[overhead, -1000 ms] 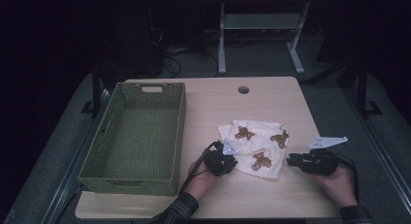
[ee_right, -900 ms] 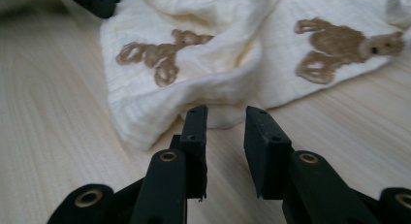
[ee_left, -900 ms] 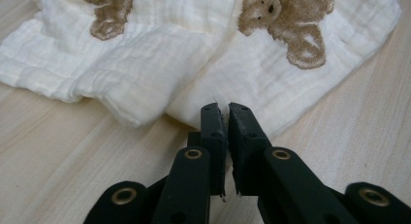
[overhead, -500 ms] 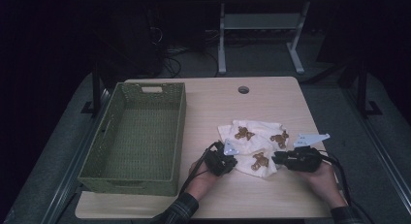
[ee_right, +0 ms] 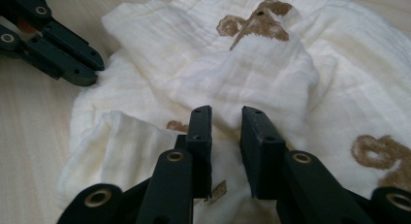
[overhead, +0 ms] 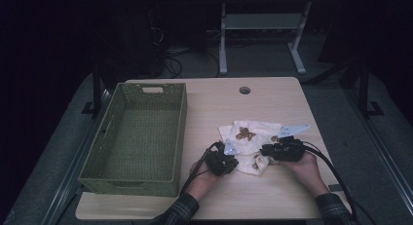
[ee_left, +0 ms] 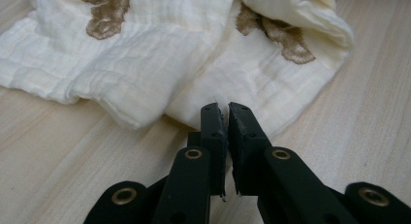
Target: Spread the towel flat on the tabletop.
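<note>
A cream muslin cloth (overhead: 251,135) with brown bear prints lies crumpled on the wooden table (overhead: 272,103), right of centre. My left gripper (overhead: 236,161) sits at the cloth's near left edge. In the left gripper view (ee_left: 225,107) its jaws are shut on a thin bit of the cloth's hem (ee_left: 160,78). My right gripper (overhead: 263,149) reaches in from the right and lies on the cloth. In the right gripper view (ee_right: 227,112) its jaws have just been closing a little and stand narrowly apart over a fold of cloth (ee_right: 271,64), not pressing it. The left gripper (ee_right: 94,71) shows at upper left there.
A deep green woven basket (overhead: 146,178) stands on the left half of the table with nothing in it. A round cable hole (overhead: 244,90) sits near the far edge. Black cables trail from both grippers toward the near edge. The dark floor and a desk frame lie beyond.
My right gripper has moved left from the table's right side onto the cloth, and the cloth's right part is bunched up. The left gripper has stayed put.
</note>
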The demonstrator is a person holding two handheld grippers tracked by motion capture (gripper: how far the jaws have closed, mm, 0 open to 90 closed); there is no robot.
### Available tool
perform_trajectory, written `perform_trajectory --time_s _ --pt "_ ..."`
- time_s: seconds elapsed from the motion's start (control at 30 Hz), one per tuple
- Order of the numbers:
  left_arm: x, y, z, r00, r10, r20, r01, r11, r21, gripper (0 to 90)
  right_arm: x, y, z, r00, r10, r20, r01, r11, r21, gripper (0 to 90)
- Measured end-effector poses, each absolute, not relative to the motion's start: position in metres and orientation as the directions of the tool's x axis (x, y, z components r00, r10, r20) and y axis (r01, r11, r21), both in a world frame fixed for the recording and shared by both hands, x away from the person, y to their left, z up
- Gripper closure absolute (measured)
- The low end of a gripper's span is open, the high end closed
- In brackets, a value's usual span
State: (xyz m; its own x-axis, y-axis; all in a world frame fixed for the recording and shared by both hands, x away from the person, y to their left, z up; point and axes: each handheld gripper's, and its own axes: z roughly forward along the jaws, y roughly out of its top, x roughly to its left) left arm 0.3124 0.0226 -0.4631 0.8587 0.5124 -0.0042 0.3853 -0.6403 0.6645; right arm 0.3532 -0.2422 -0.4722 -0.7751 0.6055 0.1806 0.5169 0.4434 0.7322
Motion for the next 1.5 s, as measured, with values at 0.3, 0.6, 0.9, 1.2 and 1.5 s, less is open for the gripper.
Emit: perform_trajectory --time_s 0.3,0.6,0.9,1.2,1.5 --pt "0.315 0.024 -0.463 0.859 0.511 -0.027 0.397 -0.632 0.665 84.4 0.342 -0.244 -0.457 -0.783 0.607 0.132 0.481 0.458 0.747 71.5" --pt "0.315 0.025 -0.463 0.858 0.512 -0.030 0.400 -0.631 0.664 84.2 0.308 -0.271 -0.447 -0.769 0.629 0.115 0.476 0.442 0.760 72.8" --pt "0.315 0.025 -0.463 0.858 0.512 -0.030 0.400 -0.632 0.664 84.2 0.293 -0.292 -0.457 -0.748 0.652 0.128 0.522 0.459 0.719 77.6" --pt "0.315 0.025 -0.463 0.858 0.513 -0.034 0.403 -0.630 0.664 84.3 0.296 -0.275 -0.464 -0.771 0.623 0.133 0.515 0.488 0.704 75.7" --pt "0.316 0.032 -0.451 0.838 0.542 -0.061 0.430 -0.588 0.685 88.3 0.299 -0.282 -0.461 -0.752 0.653 0.089 0.516 0.500 0.696 87.4"
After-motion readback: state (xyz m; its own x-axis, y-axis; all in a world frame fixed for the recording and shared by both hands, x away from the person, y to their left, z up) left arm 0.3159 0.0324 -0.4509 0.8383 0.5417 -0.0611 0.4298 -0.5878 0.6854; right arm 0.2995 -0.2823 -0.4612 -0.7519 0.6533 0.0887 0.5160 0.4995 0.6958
